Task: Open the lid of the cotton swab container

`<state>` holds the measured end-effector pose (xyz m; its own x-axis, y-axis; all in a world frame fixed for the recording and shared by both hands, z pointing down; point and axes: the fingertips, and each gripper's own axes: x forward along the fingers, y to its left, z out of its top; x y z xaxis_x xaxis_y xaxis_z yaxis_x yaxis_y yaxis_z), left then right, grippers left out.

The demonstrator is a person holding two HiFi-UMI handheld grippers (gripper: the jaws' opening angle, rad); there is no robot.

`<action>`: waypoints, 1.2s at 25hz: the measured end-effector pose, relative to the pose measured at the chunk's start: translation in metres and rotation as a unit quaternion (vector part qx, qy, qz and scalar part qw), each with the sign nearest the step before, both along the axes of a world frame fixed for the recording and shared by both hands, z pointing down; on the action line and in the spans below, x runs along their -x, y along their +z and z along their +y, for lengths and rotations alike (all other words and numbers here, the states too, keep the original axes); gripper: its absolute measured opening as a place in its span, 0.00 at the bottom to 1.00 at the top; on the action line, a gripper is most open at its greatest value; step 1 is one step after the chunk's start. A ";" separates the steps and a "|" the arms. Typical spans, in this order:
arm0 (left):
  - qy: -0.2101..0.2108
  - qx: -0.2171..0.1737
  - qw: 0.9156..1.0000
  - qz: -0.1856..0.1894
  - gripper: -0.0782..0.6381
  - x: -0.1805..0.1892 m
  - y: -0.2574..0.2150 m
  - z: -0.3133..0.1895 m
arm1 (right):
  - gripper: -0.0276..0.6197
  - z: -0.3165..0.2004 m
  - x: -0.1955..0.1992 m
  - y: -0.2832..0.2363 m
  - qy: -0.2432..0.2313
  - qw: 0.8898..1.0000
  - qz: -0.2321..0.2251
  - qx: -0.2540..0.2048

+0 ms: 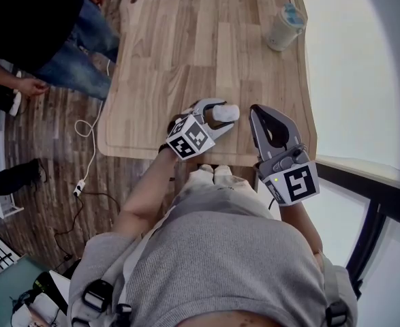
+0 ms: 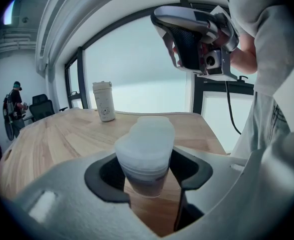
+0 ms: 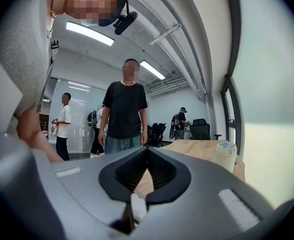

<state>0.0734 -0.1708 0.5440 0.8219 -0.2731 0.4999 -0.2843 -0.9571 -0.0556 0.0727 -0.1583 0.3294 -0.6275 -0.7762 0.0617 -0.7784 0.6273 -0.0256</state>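
Container (image 2: 145, 156), lid on, sits between the fingers of the left gripper (image 1: 213, 116); they stand wide and press its sides, holding it over the near edge of the counter (image 1: 186, 46). Whether its base touches the wood I cannot tell. Just beside it, to the right, the right gripper (image 1: 259, 114) points level, its fingers fully together with nothing between them. At the counter's far corner stands a pale cup (image 1: 285, 26). Beyond, a person in a black shirt (image 3: 125, 111) stands facing this way.
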 end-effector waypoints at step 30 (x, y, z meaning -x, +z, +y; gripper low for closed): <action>0.025 -0.020 0.999 0.027 0.46 0.013 -0.143 0.011 | 0.15 0.022 0.053 -0.019 -0.208 0.976 0.060 -0.026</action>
